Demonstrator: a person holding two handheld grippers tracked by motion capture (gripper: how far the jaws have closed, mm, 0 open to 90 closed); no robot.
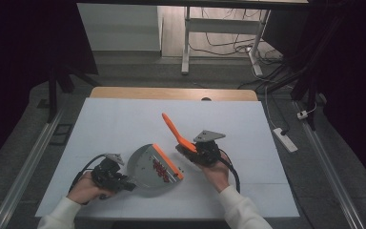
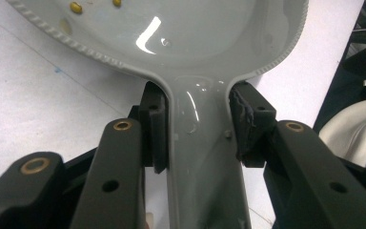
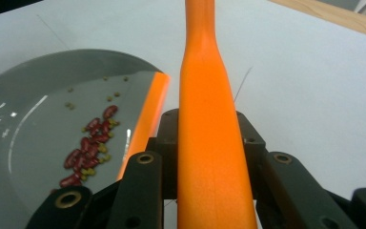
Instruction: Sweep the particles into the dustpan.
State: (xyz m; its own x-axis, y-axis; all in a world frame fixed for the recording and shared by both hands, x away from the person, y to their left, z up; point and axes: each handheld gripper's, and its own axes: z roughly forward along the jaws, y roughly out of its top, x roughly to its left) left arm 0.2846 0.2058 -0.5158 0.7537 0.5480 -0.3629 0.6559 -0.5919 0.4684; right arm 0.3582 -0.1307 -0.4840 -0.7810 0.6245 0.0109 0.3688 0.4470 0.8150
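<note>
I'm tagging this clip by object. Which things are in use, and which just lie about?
In use: grey dustpan, held by the left gripper; orange brush handle, held by the right gripper; red beans.
Lying about: power strip; floor cables.

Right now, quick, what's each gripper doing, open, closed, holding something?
Left gripper: closed on the grey dustpan handle.
Right gripper: closed on the orange brush handle.

table (image 1: 124, 119) — white sheet cover | on it — grey dustpan (image 1: 145, 167), stray beans (image 1: 185, 166)
</note>
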